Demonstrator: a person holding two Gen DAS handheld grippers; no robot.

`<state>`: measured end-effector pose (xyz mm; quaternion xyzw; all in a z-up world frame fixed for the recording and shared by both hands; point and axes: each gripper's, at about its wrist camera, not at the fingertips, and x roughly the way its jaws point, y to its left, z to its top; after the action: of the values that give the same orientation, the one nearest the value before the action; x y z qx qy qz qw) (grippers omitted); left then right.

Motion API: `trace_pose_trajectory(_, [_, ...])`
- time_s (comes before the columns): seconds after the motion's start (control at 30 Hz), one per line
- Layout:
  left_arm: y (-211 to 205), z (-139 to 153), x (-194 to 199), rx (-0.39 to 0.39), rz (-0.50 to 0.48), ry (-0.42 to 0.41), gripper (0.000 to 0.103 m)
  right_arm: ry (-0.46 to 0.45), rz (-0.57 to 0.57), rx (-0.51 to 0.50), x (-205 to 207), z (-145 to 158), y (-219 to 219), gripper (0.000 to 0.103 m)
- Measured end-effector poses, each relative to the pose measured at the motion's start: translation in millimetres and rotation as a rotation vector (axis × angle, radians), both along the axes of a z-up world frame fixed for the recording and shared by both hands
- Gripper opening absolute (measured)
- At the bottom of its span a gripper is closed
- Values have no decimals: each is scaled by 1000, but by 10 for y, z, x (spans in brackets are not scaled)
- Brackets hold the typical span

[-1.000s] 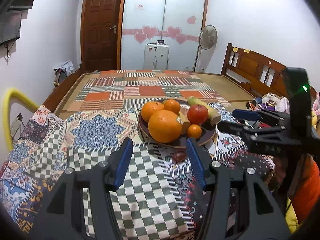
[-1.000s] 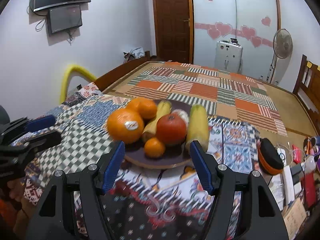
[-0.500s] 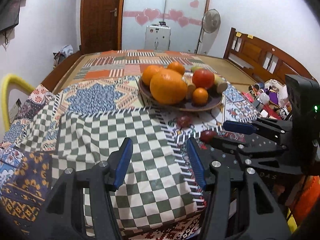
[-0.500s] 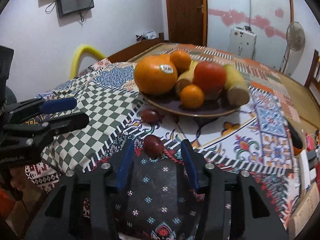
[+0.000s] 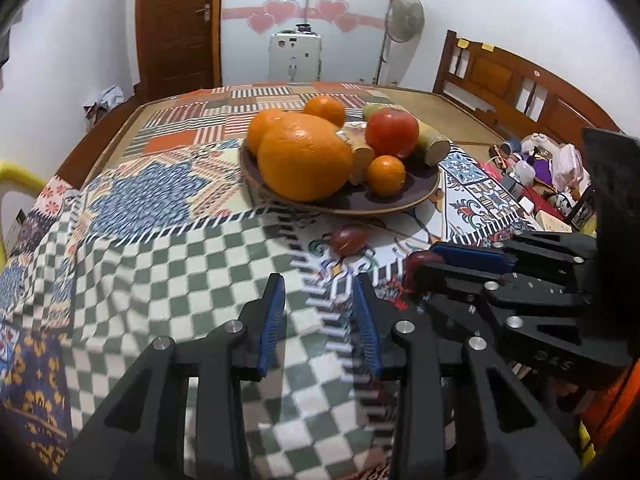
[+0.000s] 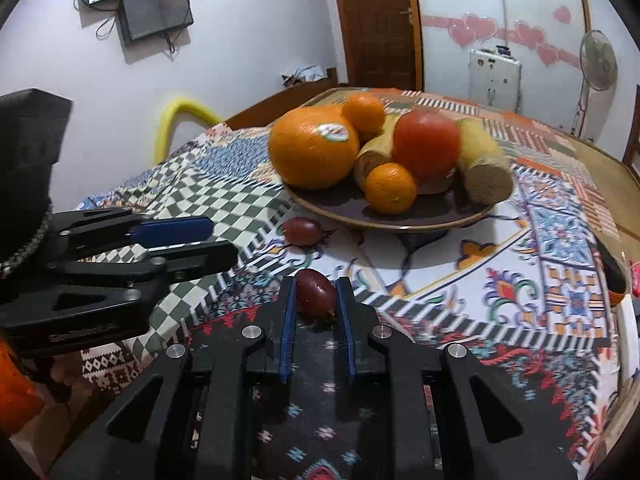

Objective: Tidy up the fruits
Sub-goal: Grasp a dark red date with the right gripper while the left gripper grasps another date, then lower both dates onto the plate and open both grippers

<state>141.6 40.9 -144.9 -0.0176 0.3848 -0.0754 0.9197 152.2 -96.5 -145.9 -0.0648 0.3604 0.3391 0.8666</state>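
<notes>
A dark plate [image 6: 400,222] holds oranges, a red apple [image 6: 426,146] and banana pieces. Two small dark red fruits lie on the patterned cloth in front of it. My right gripper [image 6: 316,294] is shut on the nearer red fruit [image 6: 315,295], low on the cloth. The other red fruit [image 6: 302,231] lies free just beyond, close to the plate. In the left wrist view that free fruit [image 5: 349,238] is ahead of my left gripper [image 5: 320,292], which is open and empty above the checked cloth. The right gripper [image 5: 424,266] shows there too, at the right.
The plate [image 5: 400,210] stands mid-table on a patchwork cloth. The table's right edge has clutter [image 5: 536,164] beside it. A yellow chair back [image 6: 176,120] stands at the far left edge. A wooden bed frame [image 5: 520,80] is behind.
My right gripper has closed its jaws onto the nearer red fruit. My left gripper has narrowed somewhat and moved closer to the plate and the free red fruit.
</notes>
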Motion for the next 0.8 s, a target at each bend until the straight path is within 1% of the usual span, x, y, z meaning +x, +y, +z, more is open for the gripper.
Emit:
trace_pose_trajectory(0.1, [-69,-8,123,3,-15,10,35,-26,-29,15,12,75,-135,18])
trace_pose_trajectory(0.2, [-129,-43,244,2,-40,40,34,-48,-55,25,27,137,-244,18])
trace_pose_trajectory(0.47, [-276,-95,437,83,-39,69,32,-62,-97,58,82,187,-457,18])
trace_pose_trajectory(0.63, [-307,-98,510,78,-39,71,24,-53,-106,72,119,163,-507,18])
trace_pose_trajectory(0.8, [-295,-102,498,64,-36,63,23,-49,-104,78,151,161,-547,18])
